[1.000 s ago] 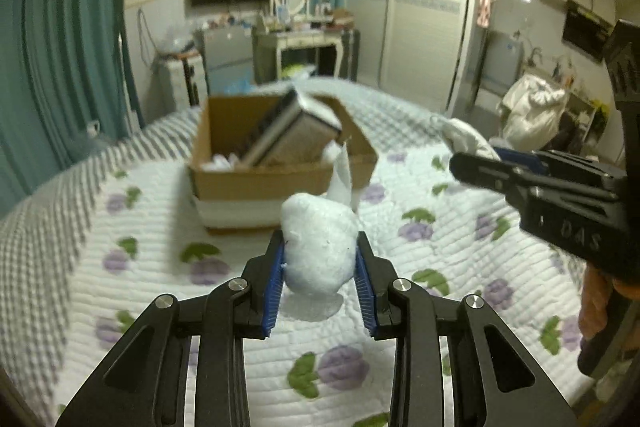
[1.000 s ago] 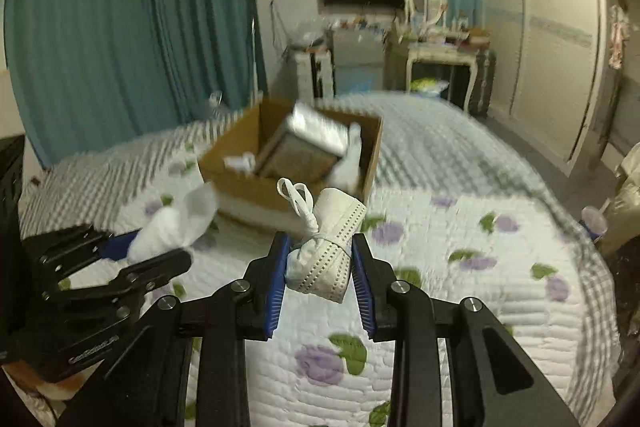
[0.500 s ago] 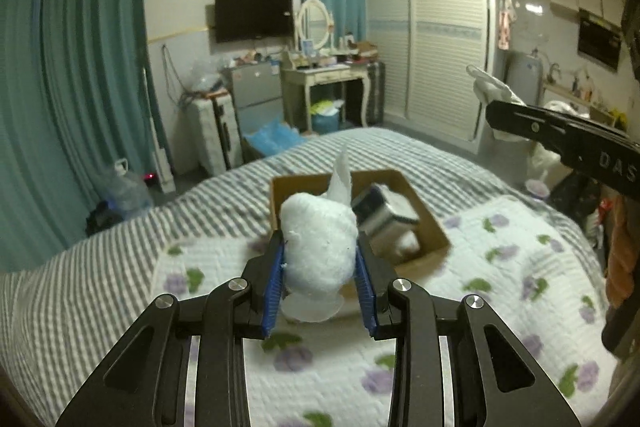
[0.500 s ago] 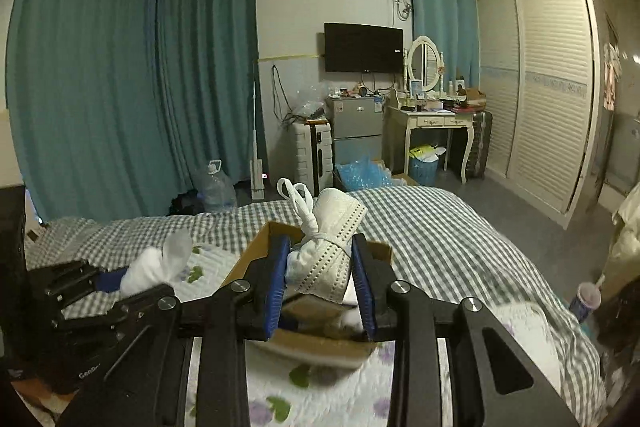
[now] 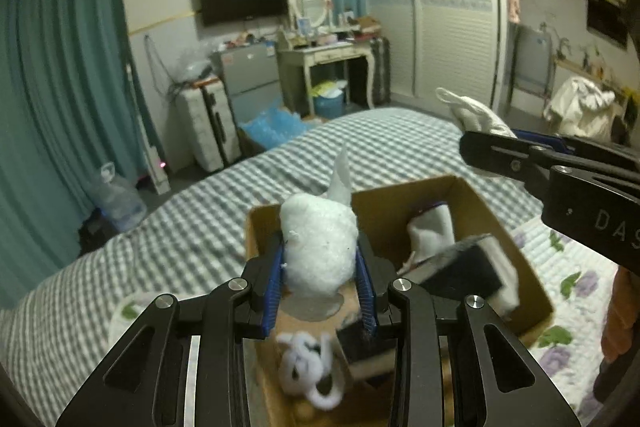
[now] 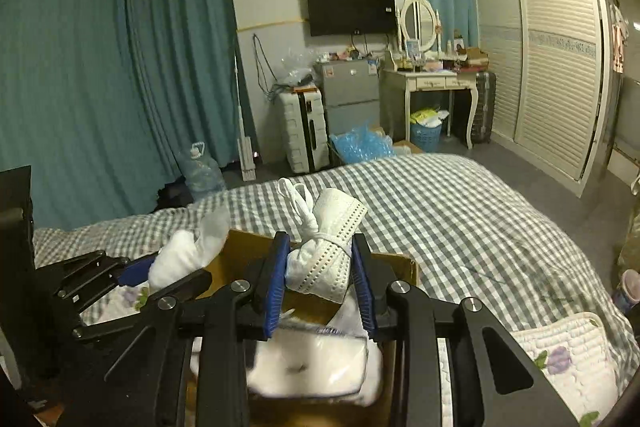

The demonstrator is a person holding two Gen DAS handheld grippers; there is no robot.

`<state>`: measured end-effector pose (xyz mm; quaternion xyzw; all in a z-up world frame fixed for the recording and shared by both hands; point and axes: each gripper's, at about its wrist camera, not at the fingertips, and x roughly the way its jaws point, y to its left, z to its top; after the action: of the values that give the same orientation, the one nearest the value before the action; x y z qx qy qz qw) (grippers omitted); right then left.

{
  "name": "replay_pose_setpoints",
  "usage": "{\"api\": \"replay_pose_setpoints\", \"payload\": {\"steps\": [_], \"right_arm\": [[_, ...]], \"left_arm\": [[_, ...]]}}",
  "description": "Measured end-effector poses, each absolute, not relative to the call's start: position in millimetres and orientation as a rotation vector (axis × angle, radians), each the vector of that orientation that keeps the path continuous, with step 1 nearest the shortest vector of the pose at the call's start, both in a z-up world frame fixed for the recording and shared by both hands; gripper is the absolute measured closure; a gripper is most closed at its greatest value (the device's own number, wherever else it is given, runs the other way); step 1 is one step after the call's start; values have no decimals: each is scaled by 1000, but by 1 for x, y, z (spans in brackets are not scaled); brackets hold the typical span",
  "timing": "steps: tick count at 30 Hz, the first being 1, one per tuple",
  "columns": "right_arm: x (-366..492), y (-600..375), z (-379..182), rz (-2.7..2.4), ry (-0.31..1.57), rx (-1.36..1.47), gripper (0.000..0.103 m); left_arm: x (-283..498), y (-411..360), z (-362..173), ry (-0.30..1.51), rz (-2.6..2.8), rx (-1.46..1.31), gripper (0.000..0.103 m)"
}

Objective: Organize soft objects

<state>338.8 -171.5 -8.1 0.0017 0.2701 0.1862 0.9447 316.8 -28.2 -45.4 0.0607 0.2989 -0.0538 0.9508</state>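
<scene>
My left gripper (image 5: 320,279) is shut on a white fluffy cotton wad (image 5: 318,247) and holds it over the near left part of an open cardboard box (image 5: 404,193) on the bed. My right gripper (image 6: 320,283) is shut on a rolled white perforated cloth tied with a cord (image 6: 326,247), held above the same box (image 6: 400,263). The box holds a black-and-white sponge block (image 5: 464,275), a white rolled cloth (image 5: 432,231) and a white knotted cord (image 5: 308,367). The left gripper with its wad (image 6: 176,263) shows at the left of the right wrist view.
The box sits on a bed with a grey checked cover (image 5: 192,227) and a white floral quilt (image 5: 572,279). Beyond the bed stand teal curtains (image 6: 120,67), a suitcase (image 6: 300,131), a dressing table (image 6: 428,79) and a wardrobe (image 6: 552,47).
Both grippers have moved forward and over the box, each still holding its soft object. The box now lies directly beneath the fingers instead of ahead of them.
</scene>
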Motion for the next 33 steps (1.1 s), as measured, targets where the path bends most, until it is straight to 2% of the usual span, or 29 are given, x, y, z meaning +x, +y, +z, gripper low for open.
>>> {"api": "replay_pose_setpoints", "payload": {"steps": [3, 5, 6, 7, 13, 19, 25, 27, 30, 32, 33], "right_arm": [[354, -167, -21, 374, 572, -6, 72], [360, -167, -31, 375, 596, -4, 72], [361, -167, -36, 367, 597, 4, 71], [364, -167, -38, 368, 598, 14, 70], [360, -172, -35, 350, 613, 54, 52], [316, -180, 13, 332, 571, 29, 51], [236, -201, 104, 305, 465, -10, 48], [201, -209, 136, 298, 420, -16, 42], [149, -221, 175, 286, 359, -22, 28], [112, -227, 193, 278, 309, -31, 4], [97, -231, 198, 270, 285, -29, 0]], "left_arm": [[321, -30, -51, 605, -115, 143, 68], [321, -31, -55, 613, -106, 158, 49], [319, -31, -55, 614, -96, 161, 24], [315, -30, -56, 597, -72, 158, 14], [297, -22, -44, 586, -64, 114, 14], [253, -22, 2, 525, -49, 122, 14], [170, -24, 95, 344, -36, 110, 14], [142, -24, 122, 280, -12, 112, 14], [96, -23, 158, 180, 0, 100, 9], [59, -20, 176, 100, -7, 72, 8], [50, -17, 178, 82, -7, 64, 8]]}}
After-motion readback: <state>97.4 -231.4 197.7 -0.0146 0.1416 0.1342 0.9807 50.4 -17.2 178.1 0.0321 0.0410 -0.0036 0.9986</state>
